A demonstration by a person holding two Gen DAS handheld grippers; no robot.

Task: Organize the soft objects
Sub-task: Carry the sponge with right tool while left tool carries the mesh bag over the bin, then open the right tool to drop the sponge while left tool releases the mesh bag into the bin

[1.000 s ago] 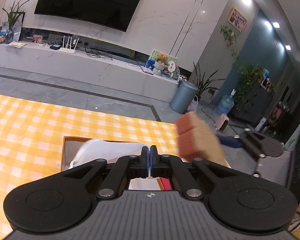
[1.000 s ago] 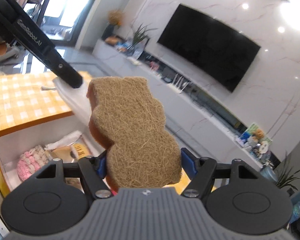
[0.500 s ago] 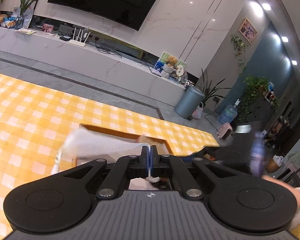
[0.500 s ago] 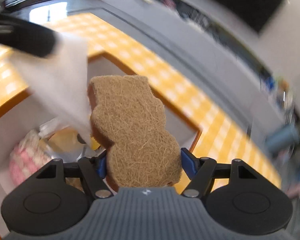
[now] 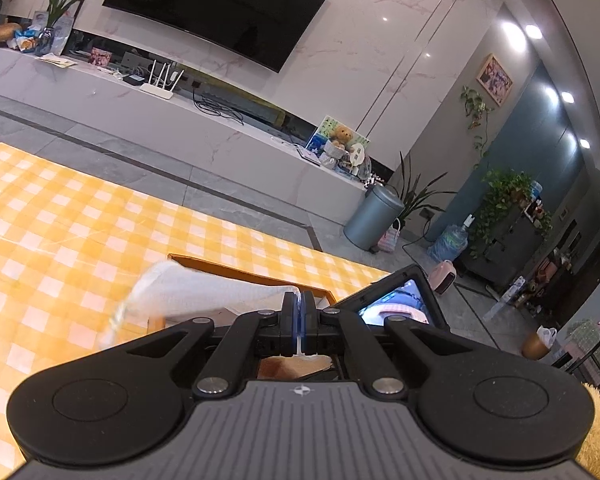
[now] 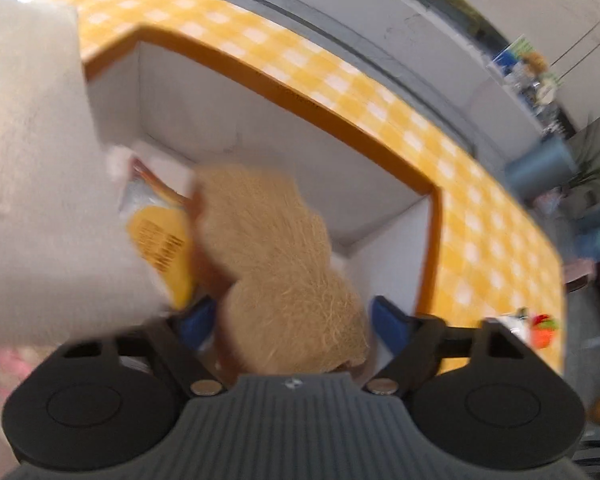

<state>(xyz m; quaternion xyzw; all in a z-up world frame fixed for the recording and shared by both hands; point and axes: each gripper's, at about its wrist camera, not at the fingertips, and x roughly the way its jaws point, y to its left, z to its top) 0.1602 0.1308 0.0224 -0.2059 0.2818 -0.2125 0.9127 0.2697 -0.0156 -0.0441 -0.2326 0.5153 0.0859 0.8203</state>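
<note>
Opening over the box, the right tool (image 6: pixel 292 312) has its blue pads (image 6: pixel 384 316) standing clear of the brown fibre sponge (image 6: pixel 268 264) on both sides; the sponge sits between the jaws, no longer pressed, above the box interior. Frame blurred, so whether the sponge rests on anything below cannot be told. Just left of it lies a yellow printed packet (image 6: pixel 160 240), and further left a white cloth (image 6: pixel 32 168) fills the edge of the view.

Left tool (image 5: pixel 299 322) clenched tight on the white cloth (image 5: pixel 192 296), a thin fold pinched between its pads; the cloth drapes out to the left over the near wall of the box (image 5: pixel 244 276). Below the jaws a slice of the sponge (image 5: pixel 296 366) shows.

Box: orange rim, white inside walls (image 6: pixel 260 120), sitting on the yellow-checked tabletop (image 5: pixel 60 232). Beyond the tabletop, grey floor, a long white cabinet, a wall-mounted television (image 5: pixel 220 4).
</note>
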